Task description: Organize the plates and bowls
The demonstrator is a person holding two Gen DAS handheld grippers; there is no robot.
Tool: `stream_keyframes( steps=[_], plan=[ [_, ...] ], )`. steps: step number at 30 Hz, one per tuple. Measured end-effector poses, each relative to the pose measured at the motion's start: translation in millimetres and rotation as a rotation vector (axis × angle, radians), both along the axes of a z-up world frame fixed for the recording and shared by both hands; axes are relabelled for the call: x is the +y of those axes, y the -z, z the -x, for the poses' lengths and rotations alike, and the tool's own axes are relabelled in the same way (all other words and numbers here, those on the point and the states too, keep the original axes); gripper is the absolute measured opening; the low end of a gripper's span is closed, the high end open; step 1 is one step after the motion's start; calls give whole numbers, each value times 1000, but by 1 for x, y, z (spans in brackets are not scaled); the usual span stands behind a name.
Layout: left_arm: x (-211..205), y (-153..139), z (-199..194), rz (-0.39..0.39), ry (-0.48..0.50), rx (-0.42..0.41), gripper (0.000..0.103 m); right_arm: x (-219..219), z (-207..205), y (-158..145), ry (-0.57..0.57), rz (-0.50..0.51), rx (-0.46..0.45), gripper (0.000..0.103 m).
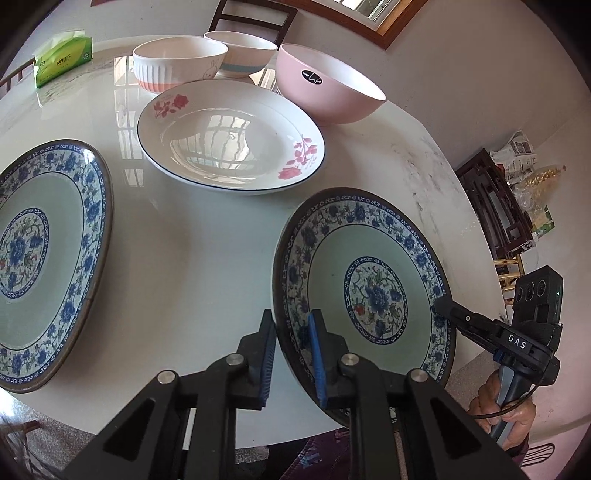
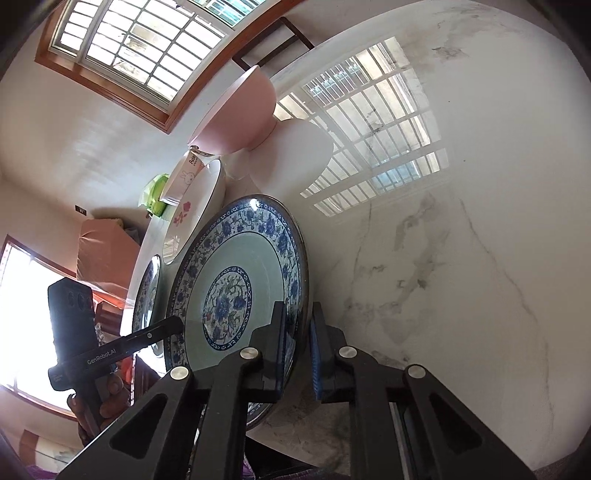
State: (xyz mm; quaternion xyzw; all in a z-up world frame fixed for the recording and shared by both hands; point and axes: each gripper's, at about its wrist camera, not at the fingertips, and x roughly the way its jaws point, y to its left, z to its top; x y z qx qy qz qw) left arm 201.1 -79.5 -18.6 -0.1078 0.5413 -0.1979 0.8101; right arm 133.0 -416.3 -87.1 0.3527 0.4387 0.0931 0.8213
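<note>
A blue-and-white flowered plate (image 1: 369, 280) is tilted up off the white table, gripped at two places on its rim. My left gripper (image 1: 291, 354) is shut on its near left rim. My right gripper (image 1: 441, 306) is shut on its right rim; in the right wrist view that gripper (image 2: 299, 350) clamps the same plate (image 2: 240, 273). A second matching plate (image 1: 44, 258) lies flat at the left. A white rose plate (image 1: 232, 136) sits in the middle. Behind it stand a rabbit bowl (image 1: 177, 64), a blue-banded bowl (image 1: 243, 53) and a pink bowl (image 1: 328, 83).
A green tissue pack (image 1: 62, 59) lies at the table's far left. The marble table edge (image 1: 476, 236) curves along the right, with a dark wooden rack (image 1: 495, 210) and clutter beyond. A chair back (image 1: 255, 16) stands behind the bowls.
</note>
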Motion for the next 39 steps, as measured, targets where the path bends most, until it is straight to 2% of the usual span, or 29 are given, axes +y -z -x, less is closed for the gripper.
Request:
stream_keyframes(
  steps=[17,39],
  plan=[
    [20,-25,30,-13,-56,-128,18,27,18,-13,-15,-54,-56,13],
    [122,-34,58,-12,-244,-164,18,113,-26,-29,-193,-35,-80,13]
  ],
)
